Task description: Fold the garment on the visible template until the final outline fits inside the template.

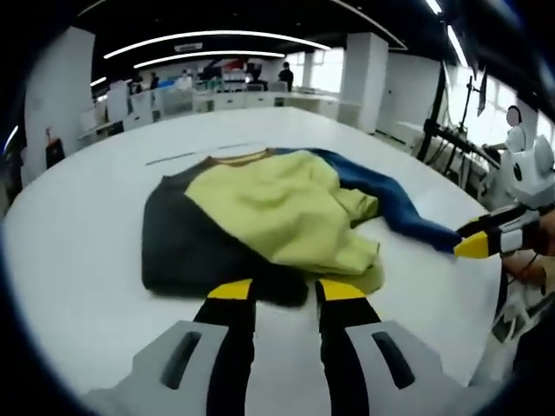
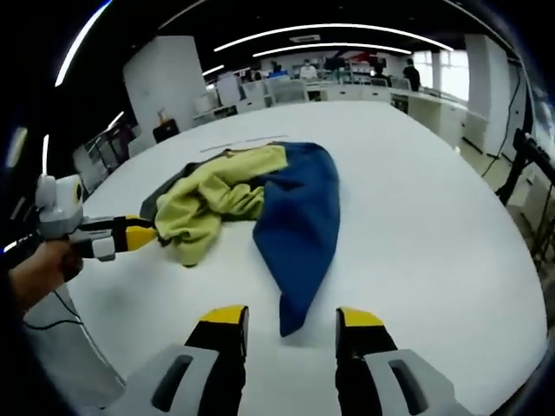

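A garment (image 1: 260, 217) in dark grey, yellow and blue lies crumpled on the white table (image 1: 78, 234). Its yellow part (image 1: 277, 212) is bunched over the dark part, and a blue sleeve (image 1: 390, 204) trails off to the right. My left gripper (image 1: 284, 290) stands open at the garment's near dark hem. My right gripper (image 2: 290, 317) is open too, with the tip of the blue sleeve (image 2: 299, 225) lying between its jaws. The right gripper (image 1: 475, 246) also shows at the sleeve's end. The left gripper (image 2: 130, 234) shows by the yellow edge (image 2: 195, 217).
A thin dark line (image 1: 186, 158) marks the table just behind the garment. A person's hand (image 2: 39, 269) holds the left gripper. Stands and equipment (image 1: 460, 130) rise beyond the table's right edge. Desks and people (image 1: 217, 87) fill the far room.
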Available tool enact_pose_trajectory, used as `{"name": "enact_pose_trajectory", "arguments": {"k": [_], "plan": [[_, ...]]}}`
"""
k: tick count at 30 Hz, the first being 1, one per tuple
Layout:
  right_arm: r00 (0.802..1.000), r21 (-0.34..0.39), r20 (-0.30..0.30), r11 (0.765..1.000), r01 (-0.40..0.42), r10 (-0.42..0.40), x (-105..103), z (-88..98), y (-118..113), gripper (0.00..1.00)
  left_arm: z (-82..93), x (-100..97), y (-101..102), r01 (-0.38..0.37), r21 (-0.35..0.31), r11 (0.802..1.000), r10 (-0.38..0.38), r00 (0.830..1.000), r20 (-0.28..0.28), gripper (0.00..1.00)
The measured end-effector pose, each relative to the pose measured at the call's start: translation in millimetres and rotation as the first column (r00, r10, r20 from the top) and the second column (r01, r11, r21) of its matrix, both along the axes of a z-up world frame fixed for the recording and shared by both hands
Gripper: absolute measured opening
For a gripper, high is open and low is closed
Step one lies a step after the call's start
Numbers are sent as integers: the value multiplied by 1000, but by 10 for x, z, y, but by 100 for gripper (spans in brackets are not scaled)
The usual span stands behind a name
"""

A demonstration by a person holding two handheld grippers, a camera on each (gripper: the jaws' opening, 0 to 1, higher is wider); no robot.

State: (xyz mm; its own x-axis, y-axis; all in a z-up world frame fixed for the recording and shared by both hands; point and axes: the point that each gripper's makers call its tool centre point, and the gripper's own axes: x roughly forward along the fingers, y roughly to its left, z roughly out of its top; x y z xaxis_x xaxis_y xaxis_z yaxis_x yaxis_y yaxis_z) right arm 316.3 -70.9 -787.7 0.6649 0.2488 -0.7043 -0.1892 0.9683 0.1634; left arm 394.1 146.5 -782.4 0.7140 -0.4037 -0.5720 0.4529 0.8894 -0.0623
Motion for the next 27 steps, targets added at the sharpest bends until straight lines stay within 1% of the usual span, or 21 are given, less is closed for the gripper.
{"name": "enact_pose_trajectory", "arguments": {"k": [3, 5, 9, 11, 13, 15, 18, 21, 24, 27], "plan": [[1000, -7, 3, 1000, 10, -10, -12, -17, -12, 27, -57, 11, -20, 0, 17, 1000, 0, 1000, -8, 21], [1000, -7, 9, 1000, 19, -19, -11, -18, -20, 22, -93, 9, -29, 8, 51, 999, -8, 1000, -5, 20], [999, -10, 22, 999, 32, -32, 7, -18, -39, 12, -140, 17, -32, -11, 52, 999, 12, 1000, -13, 17], [999, -12, 20, 999, 41, -41, 13, -24, -56, 8, -152, 22, -30, -20, 61, 998, 20, 1000, -10, 16], [998, -2, 33, 998, 59, -59, 46, -5, -81, 3, -145, 27, -17, -28, 68, 997, 28, 1000, -6, 15], [997, 0, 33, 998, 70, -70, 60, 3, -98, 2, -145, 34, -6, -42, 67, 997, 42, 999, -4, 14], [998, -5, 31, 998, 63, -63, 67, -9, -96, 0, -149, 47, 4, -53, 77, 996, 53, 999, 2, 12], [997, -1, 32, 998, 67, -67, 67, -10, -96, 0, -148, 48, 32, -73, 77, 994, 73, 997, -2, 7], [997, -2, 37, 997, 75, -75, 68, 8, -112, 0, -143, 49, 69, -83, 59, 995, 83, 996, -13, 4], [996, 7, 43, 997, 77, -77, 77, 40, -123, 0, -129, 24, 98, -87, 42, 995, 88, 996, -30, 3]]}}
